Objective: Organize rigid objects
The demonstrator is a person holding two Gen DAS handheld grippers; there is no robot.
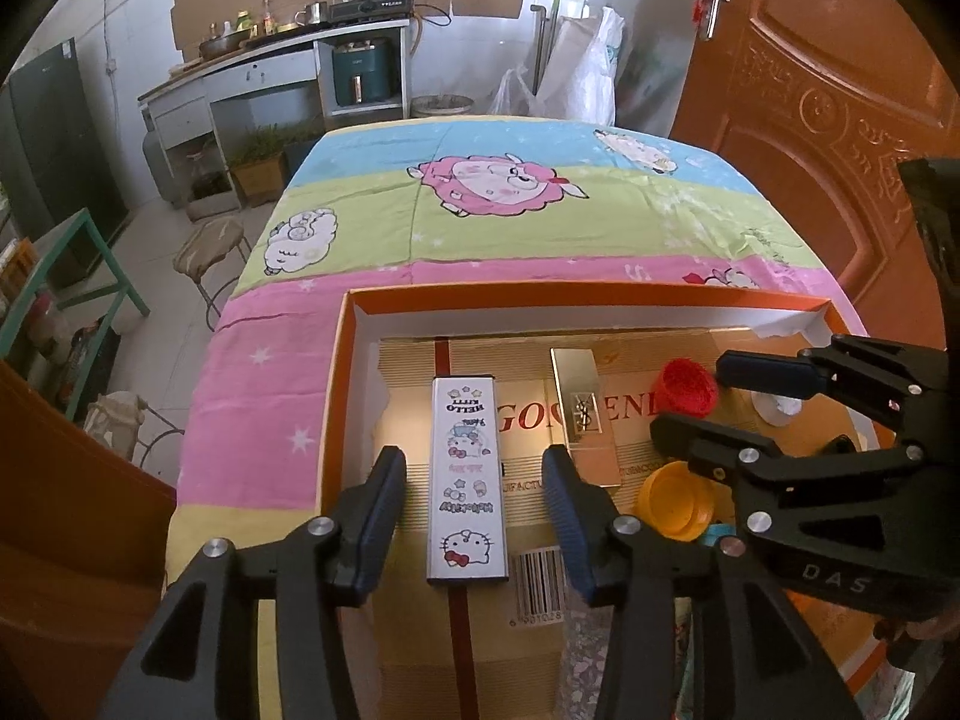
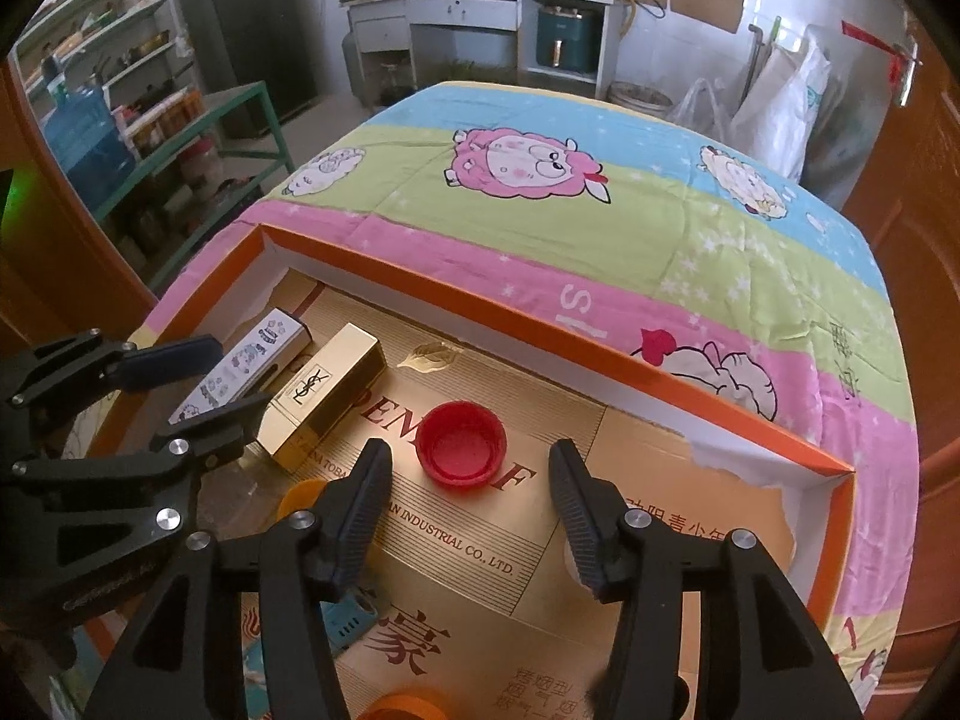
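A long white Hello Kitty box [image 1: 467, 516] lies flat in the orange-rimmed tray [image 1: 588, 291], between the fingers of my left gripper [image 1: 474, 474]. Gaps show on both sides of it, so the jaws stand open. A red bottle cap [image 2: 461, 443] rests open side up on the gold cardboard floor, just beyond my right gripper [image 2: 469, 471], which is open and touches nothing. A gold YSL box [image 2: 324, 396] lies between the white box and the cap. In the right wrist view the left gripper [image 2: 243, 373] straddles the Hello Kitty box [image 2: 264, 336].
A yellow cap [image 1: 678, 501] lies near the gold box, with a teal object [image 2: 351, 618] and an orange lid [image 2: 408, 708] closer to me. The tray's walls [image 2: 540, 330] enclose all of it. The tray sits on a cartoon sheep quilt [image 2: 600, 228].
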